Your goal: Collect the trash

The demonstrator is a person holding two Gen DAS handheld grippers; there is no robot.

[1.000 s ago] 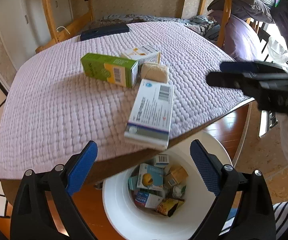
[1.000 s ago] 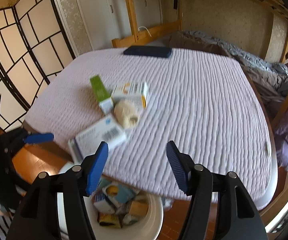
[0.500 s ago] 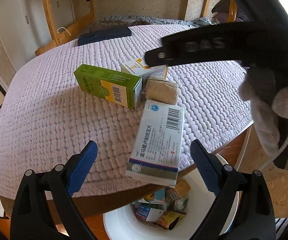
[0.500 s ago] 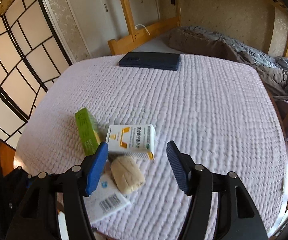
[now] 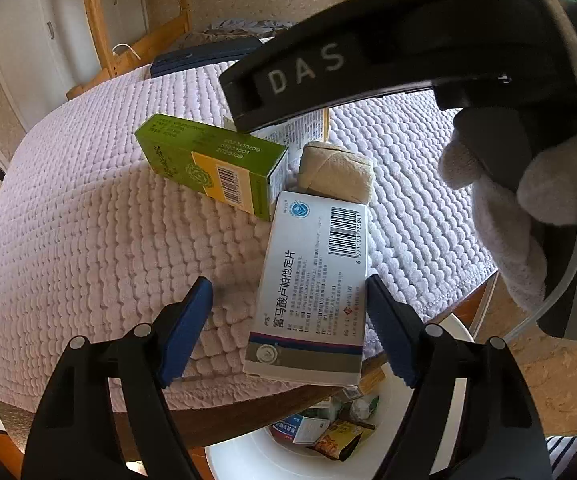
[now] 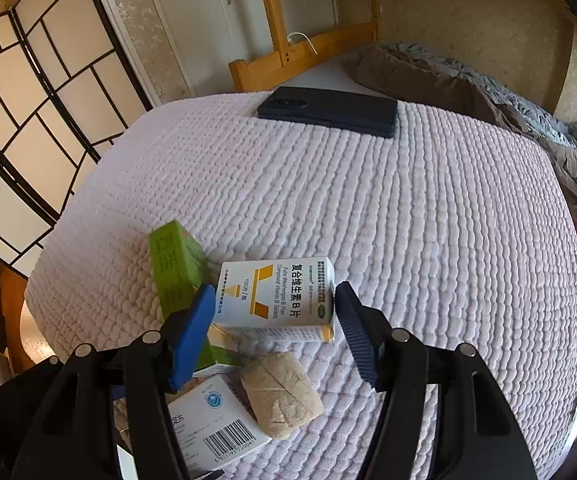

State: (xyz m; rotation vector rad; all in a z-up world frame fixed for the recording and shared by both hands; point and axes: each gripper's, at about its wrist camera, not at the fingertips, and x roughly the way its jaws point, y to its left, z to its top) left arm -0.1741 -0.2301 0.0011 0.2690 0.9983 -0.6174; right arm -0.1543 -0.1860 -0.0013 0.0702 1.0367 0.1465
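The left gripper is hanging over the near edge of the table, its jaws half apart after closing in just now; the white and blue box is lying between them, its near end jutting past the table edge. The right pad looks to be at the box's side, the left pad is standing clear of it, so nothing is gripped. Right below, a white bin is sitting on the floor with wrappers and small cartons already in it.

The right gripper is straddling the white and yellow box, jaws moderately open, both pads close beside its ends; I cannot tell whether they are pressing. Its black body is crossing the top of the left wrist view, covering much of that box there, with a hand in a pale glove holding it.

A green box is crowding in on the left, touching the yellow one, and a tan wrapped bundle is lying just beside both white boxes. Everything is resting on a lilac quilted cloth. A dark flat case is lying at the far edge, well apart.
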